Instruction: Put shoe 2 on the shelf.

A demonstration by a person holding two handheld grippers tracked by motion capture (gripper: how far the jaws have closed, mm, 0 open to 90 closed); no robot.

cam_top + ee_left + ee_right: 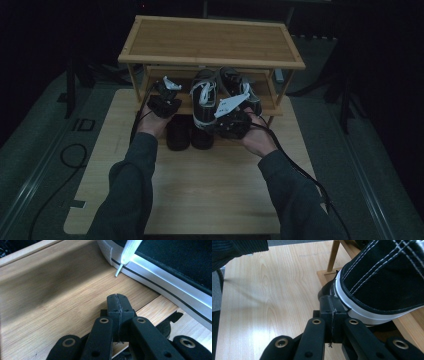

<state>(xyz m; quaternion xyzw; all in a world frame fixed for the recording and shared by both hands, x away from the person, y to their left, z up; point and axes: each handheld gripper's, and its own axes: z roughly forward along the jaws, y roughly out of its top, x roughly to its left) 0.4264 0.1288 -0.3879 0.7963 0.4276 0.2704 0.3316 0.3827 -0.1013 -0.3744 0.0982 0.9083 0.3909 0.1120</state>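
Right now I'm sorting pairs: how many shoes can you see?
4: two black-and-white sneakers side by side on the rack's lower shelf, two dark shoes on the board beneath. Others may be hidden.

From above and behind the person's side we look forward and down on the wooden table [200, 200], far enough back to take in the whole bamboo shoe rack [210, 42] at its far end and both forearms rising from the bottom edge. In the left gripper view we ride low and very close, facing along the black jaws across a rack shelf [57, 302] toward the white sole of a black sneaker [175, 267]. In the right gripper view we sit just as near, looking past the jaws at the sneaker's heel and across the tabletop. All three views share that sneaker and the rack.
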